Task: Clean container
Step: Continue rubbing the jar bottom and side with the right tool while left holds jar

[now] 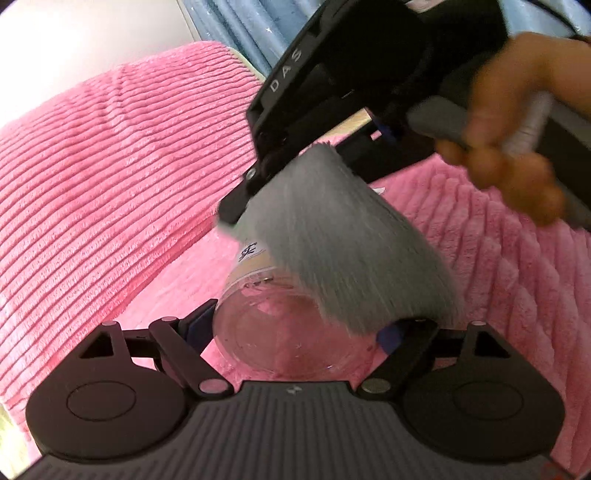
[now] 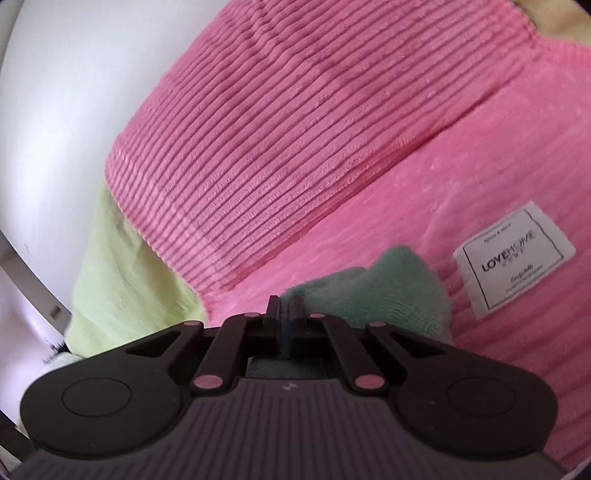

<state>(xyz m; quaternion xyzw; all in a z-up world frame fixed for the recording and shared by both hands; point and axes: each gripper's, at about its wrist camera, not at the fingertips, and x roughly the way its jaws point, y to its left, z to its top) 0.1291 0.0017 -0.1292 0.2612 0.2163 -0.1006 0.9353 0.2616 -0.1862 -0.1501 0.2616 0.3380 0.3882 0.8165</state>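
Observation:
A clear round container (image 1: 280,339) with a paper label on its far side sits between the fingers of my left gripper (image 1: 295,326), which is shut on it; the blue pads press on both sides. Its round clear end faces the camera. My right gripper (image 1: 251,192) comes in from the upper right, held by a hand (image 1: 517,122), and is shut on a grey-green cloth (image 1: 332,229). The cloth hangs down and covers the container's upper right rim. In the right wrist view the right gripper (image 2: 284,306) pinches the same fuzzy cloth (image 2: 388,291), which bunches out to the right.
Pink ribbed bedding (image 1: 110,166) lies under and behind everything, rising as a pillow at the left. A white sewn label (image 2: 513,258) sits on the pink fabric. A pale yellow-green sheet (image 2: 122,280) shows at the left, a white wall (image 2: 55,110) beyond, and blue curtains (image 1: 236,22) at the back.

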